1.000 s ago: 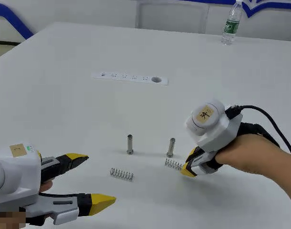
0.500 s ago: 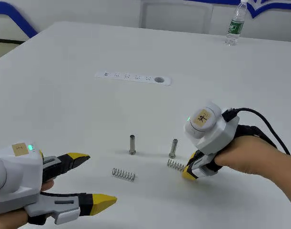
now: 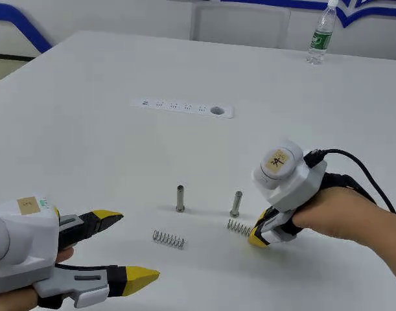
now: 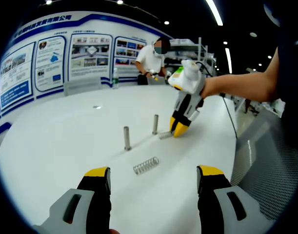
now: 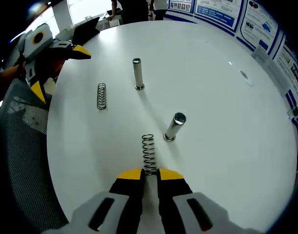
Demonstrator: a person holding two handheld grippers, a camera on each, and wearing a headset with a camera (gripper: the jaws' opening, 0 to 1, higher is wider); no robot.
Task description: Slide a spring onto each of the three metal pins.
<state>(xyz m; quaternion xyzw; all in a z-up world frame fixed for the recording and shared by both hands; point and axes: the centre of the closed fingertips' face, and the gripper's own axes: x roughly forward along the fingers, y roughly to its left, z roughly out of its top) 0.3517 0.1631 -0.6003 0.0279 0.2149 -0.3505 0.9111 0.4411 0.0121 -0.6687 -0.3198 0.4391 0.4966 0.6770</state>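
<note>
Springs are two in number, both thin coils of bright steel wire lying flat on the smooth white table (image 3: 87, 78). The held spring (image 3: 238, 226) is a little right of the middle of the head view. One end of it is pinched between the yellow tips of the right gripper (image 3: 256, 238), whose jaws are almost completely closed on it. Its other end lies just beside the base of the right pin (image 3: 236, 203), with a small gap visible in the right gripper view. The loose spring (image 3: 168, 238) lies lower and more to the left, alone and apart from both grippers.

Pins are also two: short, smooth metal cylinders standing upright, each with a slightly wider foot. The left pin (image 3: 180, 198) stands near the centre of the frame, and the right pin is a little to its right. Both are bare metal.

The left gripper (image 3: 139, 245) is in the lower left corner. Its two black jaws with yellow tips are spread wide and hold nothing.

In the upper middle, one flat white power strip (image 3: 181, 107) lies on the table. One clear plastic water bottle (image 3: 321, 32) with a green label stands at the upper right.
</note>
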